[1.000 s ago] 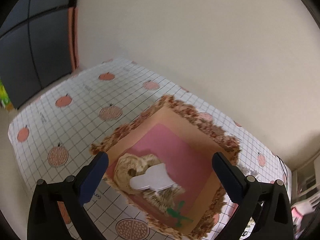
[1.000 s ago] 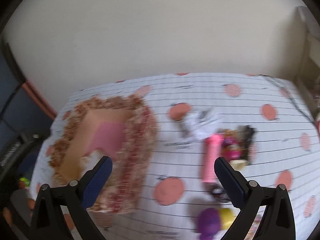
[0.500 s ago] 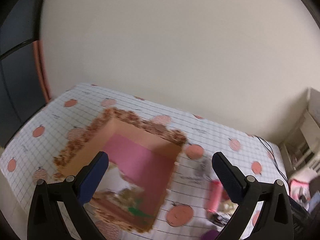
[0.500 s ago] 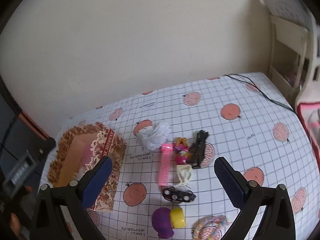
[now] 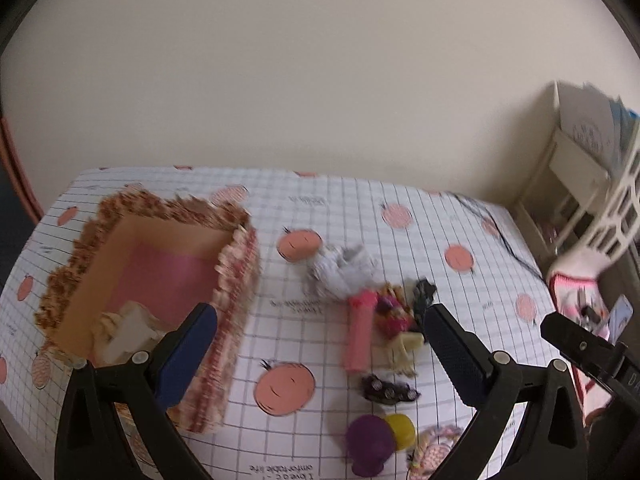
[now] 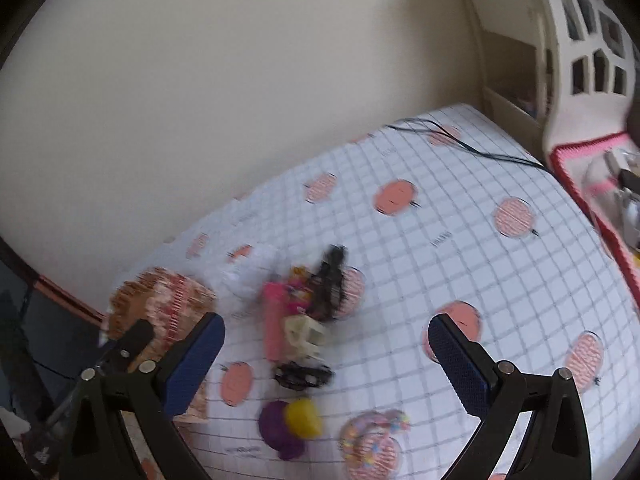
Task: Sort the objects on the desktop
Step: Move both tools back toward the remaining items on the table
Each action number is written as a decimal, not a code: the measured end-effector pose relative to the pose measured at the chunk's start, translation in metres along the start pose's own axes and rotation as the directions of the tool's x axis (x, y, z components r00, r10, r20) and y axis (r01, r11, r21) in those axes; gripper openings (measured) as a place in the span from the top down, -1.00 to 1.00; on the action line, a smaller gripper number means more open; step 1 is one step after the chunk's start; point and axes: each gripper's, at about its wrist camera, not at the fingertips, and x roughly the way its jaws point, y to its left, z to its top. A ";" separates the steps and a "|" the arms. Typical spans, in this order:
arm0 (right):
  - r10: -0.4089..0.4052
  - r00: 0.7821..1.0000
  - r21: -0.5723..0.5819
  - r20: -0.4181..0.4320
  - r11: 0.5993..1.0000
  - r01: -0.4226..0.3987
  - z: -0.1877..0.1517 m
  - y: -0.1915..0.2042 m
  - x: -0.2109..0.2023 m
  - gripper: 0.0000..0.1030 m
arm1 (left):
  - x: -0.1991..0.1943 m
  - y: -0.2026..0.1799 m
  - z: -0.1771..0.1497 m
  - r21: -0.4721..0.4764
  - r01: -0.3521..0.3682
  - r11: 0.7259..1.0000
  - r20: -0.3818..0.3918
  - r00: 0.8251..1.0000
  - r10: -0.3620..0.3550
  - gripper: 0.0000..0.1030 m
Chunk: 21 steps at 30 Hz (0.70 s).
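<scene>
Biggest risk here is grabbing more than one thing at once. The leftover bits are bunched in a tight pile on the surface [image 5: 440, 240]: a pink stick [image 5: 359, 332] lying just beside a little pink-and-yellow figure [image 5: 394, 312], with a black clip-looking piece [image 5: 424, 294] touching that on the far side and a cream clip [image 5: 408, 342] tucked against it. Come down on that clump with wide jaws and you'd likely pinch two items, or shove the neighbours around. Both views are smeared with motion blur too, so lining up on something that small looks dicey.

Both grippers are empty with jaws spread wide apart. From the left gripper [image 5: 320, 354], the pile sits between the fingers toward 1 o'clock, and the white fluffy ball [image 5: 344, 270] is at about 12. The black sparkly hair tie [image 5: 386, 388] is close in at 3 o'clock, and the purple-and-yellow toy [image 5: 376, 436] is near 5. The fringed box [image 5: 236, 280], with some cream stuff already inside, is over at 10 o'clock, partly behind the left finger.

From the right gripper [image 6: 326, 360], the same pile is at roughly 11 to 12 o'clock, the black tie just about dead centre between the fingers, and the purple-and-yellow toy at 7. A pastel beaded ring [image 6: 374, 434] lies near 5 o'clock. The box edge peeks out at 9, so anything picked needs a carry across without clipping that fringe.
</scene>
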 end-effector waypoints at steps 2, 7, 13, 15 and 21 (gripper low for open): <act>-0.016 1.000 0.001 -0.025 1.000 0.016 -0.003 -0.005 0.005 -1.00 | 0.006 -0.005 -0.003 0.004 0.007 1.000 -0.021 1.000 -0.007 -1.00; 0.022 0.990 0.089 -0.140 0.996 -0.009 -0.015 -0.026 0.027 -1.00 | 0.031 -0.021 -0.018 0.015 0.069 0.998 -0.123 0.990 -0.066 -1.00; -0.050 0.957 0.161 -0.287 0.982 0.100 -0.038 -0.046 0.053 -1.00 | 0.061 -0.026 -0.042 -0.035 0.102 0.994 -0.271 0.957 -0.107 -1.00; -0.020 0.940 0.231 -0.339 0.967 0.104 -0.048 -0.058 0.063 -1.00 | 0.067 -0.025 -0.048 -0.051 0.092 0.994 -0.305 0.947 -0.104 -1.00; 0.008 0.887 0.273 -0.462 0.953 0.133 -0.073 -0.065 0.087 -1.00 | 0.090 -0.020 -0.067 -0.092 0.081 0.992 -0.429 0.896 -0.113 -1.00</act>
